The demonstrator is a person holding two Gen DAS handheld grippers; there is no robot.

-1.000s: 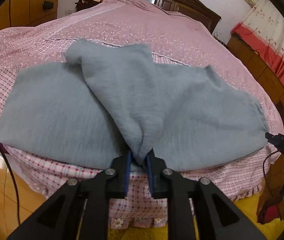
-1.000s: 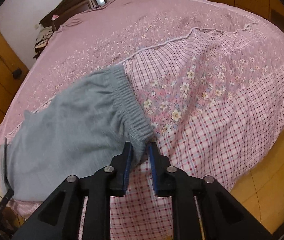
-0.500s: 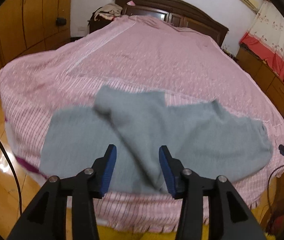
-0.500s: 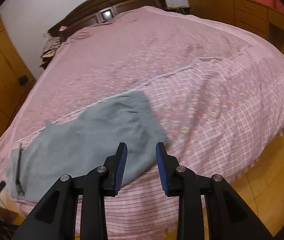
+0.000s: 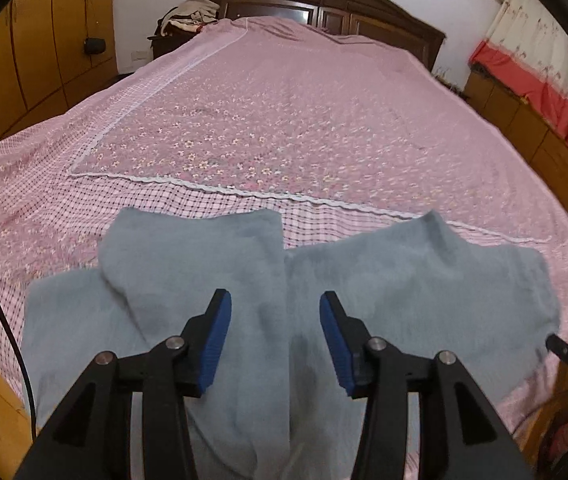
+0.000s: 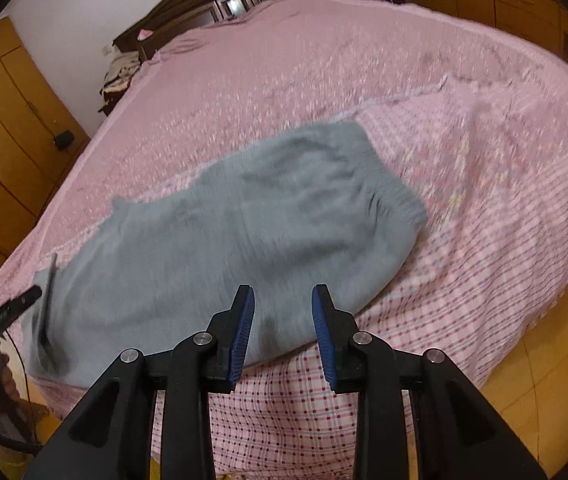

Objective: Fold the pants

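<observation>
The gray pants (image 5: 284, 320) lie sideways under both parted, empty grippers, the left gripper (image 5: 271, 336) over the legs, the right gripper (image 6: 281, 330) nearer the waistband (image 6: 392, 184).

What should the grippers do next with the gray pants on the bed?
Probably reach down for the next fold. The gray pants lie crosswise near the bed's edge, one leg flopped over crookedly, and both the left gripper and right gripper are open, holding nothing.
</observation>
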